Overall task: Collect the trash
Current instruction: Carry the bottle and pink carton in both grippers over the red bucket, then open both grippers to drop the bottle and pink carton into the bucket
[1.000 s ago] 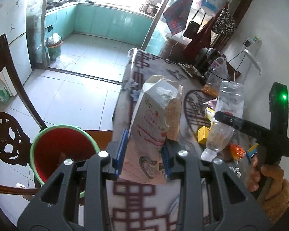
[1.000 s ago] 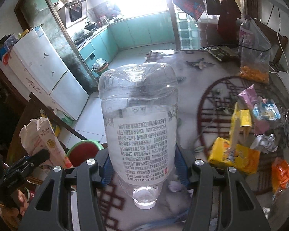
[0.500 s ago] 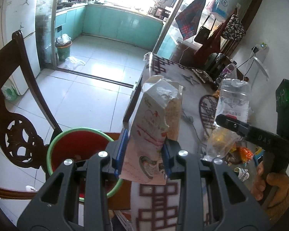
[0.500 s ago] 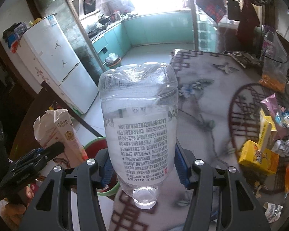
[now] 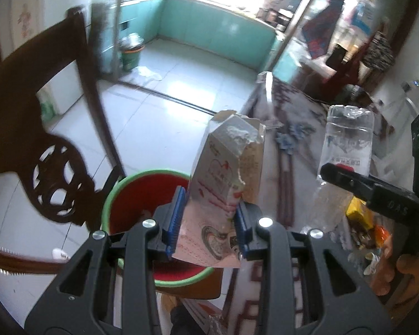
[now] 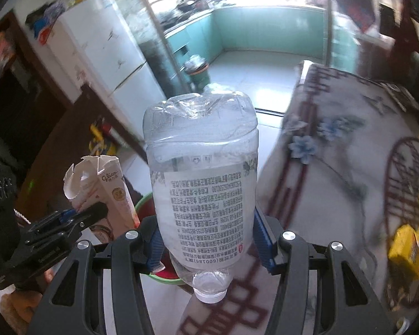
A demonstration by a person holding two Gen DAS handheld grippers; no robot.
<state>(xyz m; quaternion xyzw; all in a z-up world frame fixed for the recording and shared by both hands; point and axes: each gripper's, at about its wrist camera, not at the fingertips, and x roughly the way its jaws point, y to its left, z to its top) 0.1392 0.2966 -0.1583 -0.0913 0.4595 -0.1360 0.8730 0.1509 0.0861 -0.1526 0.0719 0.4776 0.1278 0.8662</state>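
Observation:
My left gripper (image 5: 209,223) is shut on a torn pink-and-white paper carton (image 5: 223,184) and holds it over the near right rim of a red bin with a green rim (image 5: 117,195). My right gripper (image 6: 206,240) is shut on an empty clear plastic bottle (image 6: 204,184), held neck down at the table's left edge. The right wrist view shows the left gripper (image 6: 69,220) with the carton (image 6: 103,189) to the left, and a part of the bin (image 6: 143,203) behind the bottle. The left wrist view shows the right gripper (image 5: 338,173) with the bottle (image 5: 343,162).
A dark carved wooden chair (image 5: 56,145) stands left of the bin. The table (image 6: 335,145) with a patterned cloth lies to the right. A yellow box (image 6: 410,245) and other wrappers (image 5: 363,231) lie on it. A tiled kitchen floor (image 5: 181,83) lies ahead.
Both grippers have swung left, away from the table's middle toward the bin. The carton now hangs over the bin's rim and the bottle is at the table's edge.

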